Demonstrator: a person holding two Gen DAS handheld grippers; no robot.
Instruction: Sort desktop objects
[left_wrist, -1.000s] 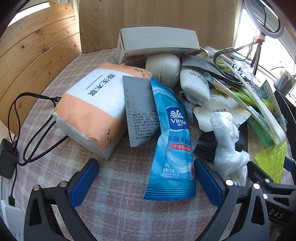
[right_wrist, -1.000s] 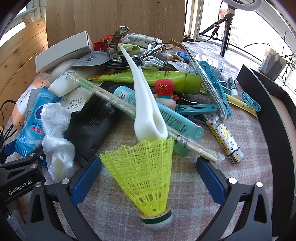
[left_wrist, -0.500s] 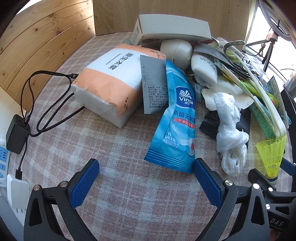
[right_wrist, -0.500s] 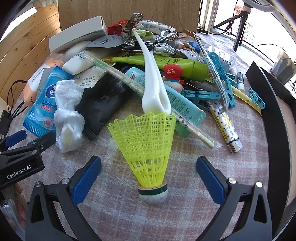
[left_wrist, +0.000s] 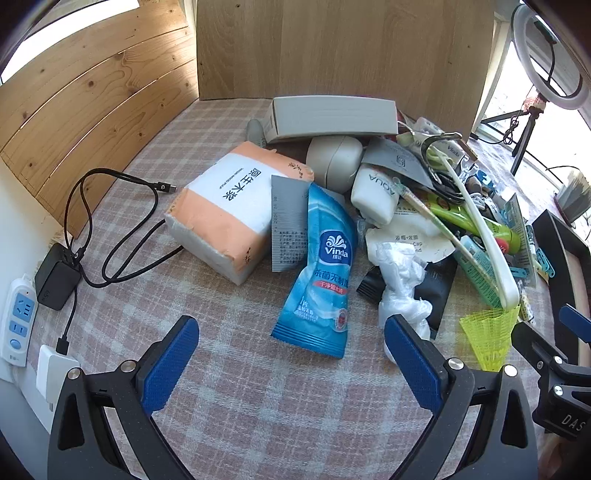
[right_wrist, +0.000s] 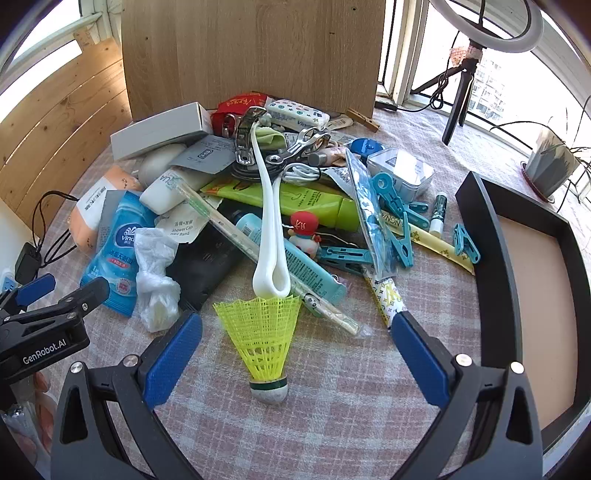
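Note:
A heap of desk clutter covers the checked cloth. My left gripper (left_wrist: 291, 354) is open and empty, hovering just short of the blue Vinda wipes pack (left_wrist: 321, 273), with the orange tissue pack (left_wrist: 229, 210) beyond it. My right gripper (right_wrist: 295, 350) is open too. A yellow shuttlecock (right_wrist: 264, 336) stands between its fingers without touching either, and a white shoehorn (right_wrist: 269, 221) rests on the shuttlecock's rim. The shuttlecock (left_wrist: 487, 336) also shows at the right of the left wrist view. The left gripper (right_wrist: 44, 314) appears at the left edge of the right wrist view.
A black tray (right_wrist: 495, 240) with a pale floor stands at the right. A power strip (left_wrist: 16, 317), charger and black cable (left_wrist: 92, 229) lie at the left edge. Wooden panels wall the back and left. A crumpled plastic bag (right_wrist: 155, 273), green tube (right_wrist: 314, 201) and blue clips (right_wrist: 395, 221) fill the heap.
Both grippers have pulled back and up from the heap, so more cloth shows in front of them. The objects have not moved. Both grippers stayed open.

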